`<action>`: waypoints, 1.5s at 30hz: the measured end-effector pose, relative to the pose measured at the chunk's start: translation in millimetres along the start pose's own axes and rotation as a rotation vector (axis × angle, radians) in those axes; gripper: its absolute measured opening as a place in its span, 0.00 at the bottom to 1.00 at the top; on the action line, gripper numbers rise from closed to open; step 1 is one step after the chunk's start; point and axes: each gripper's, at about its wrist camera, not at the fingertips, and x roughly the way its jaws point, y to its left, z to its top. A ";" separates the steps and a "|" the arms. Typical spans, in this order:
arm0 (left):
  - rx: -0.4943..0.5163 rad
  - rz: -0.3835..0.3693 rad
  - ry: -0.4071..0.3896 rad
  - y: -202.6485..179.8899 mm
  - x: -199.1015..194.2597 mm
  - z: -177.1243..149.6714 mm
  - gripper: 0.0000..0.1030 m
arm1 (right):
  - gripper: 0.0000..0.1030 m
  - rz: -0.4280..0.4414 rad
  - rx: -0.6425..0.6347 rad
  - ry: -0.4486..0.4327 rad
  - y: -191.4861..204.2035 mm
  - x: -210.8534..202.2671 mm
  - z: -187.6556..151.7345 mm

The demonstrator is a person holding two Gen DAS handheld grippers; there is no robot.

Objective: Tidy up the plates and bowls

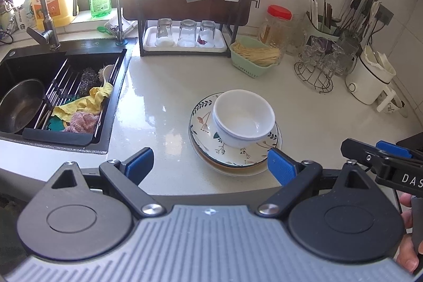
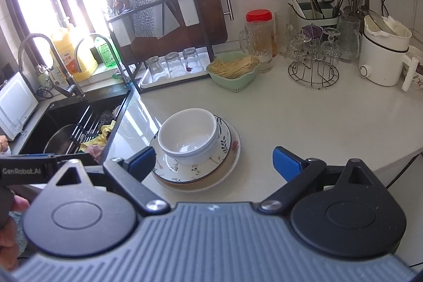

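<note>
Two nested white bowls (image 1: 243, 116) sit on a stack of floral plates (image 1: 230, 157) near the front edge of the white counter. The same bowls (image 2: 189, 135) and plates (image 2: 224, 152) show in the right wrist view. My left gripper (image 1: 210, 165) is open and empty, held above the counter edge just in front of the stack. My right gripper (image 2: 214, 163) is open and empty, also just short of the stack, which lies toward its left finger. The right gripper's side shows at the right edge of the left wrist view (image 1: 383, 157).
A black sink (image 1: 53, 97) with a rack, cloths and a steel bowl lies left. At the back stand a drying rack with three upturned glasses (image 1: 185, 33), a green basket (image 1: 255, 57), a red-lidded jar (image 1: 276, 25), a glass stand (image 1: 317, 65) and a white kettle (image 1: 370, 78).
</note>
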 end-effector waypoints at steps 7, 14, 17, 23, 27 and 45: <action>-0.019 0.001 -0.007 2.0 2.8 2.6 0.92 | 0.94 -0.003 -0.011 0.011 3.2 2.4 -0.2; -0.008 0.012 0.013 6.1 5.5 -1.8 0.92 | 0.94 -0.009 -0.006 0.016 7.9 3.5 -5.8; -0.005 0.012 0.010 8.5 3.4 -1.4 0.92 | 0.94 -0.013 -0.001 -0.001 9.3 -1.5 -3.9; 0.003 -0.002 0.010 9.9 0.2 0.8 0.92 | 0.94 -0.018 -0.003 -0.017 11.2 -6.2 -0.3; 0.010 -0.014 0.007 6.8 -1.0 2.7 0.92 | 0.94 -0.016 -0.005 -0.008 10.9 -3.6 -0.7; -0.005 -0.026 -0.003 6.8 -0.3 8.0 0.92 | 0.94 -0.014 0.010 0.001 6.8 2.7 -1.4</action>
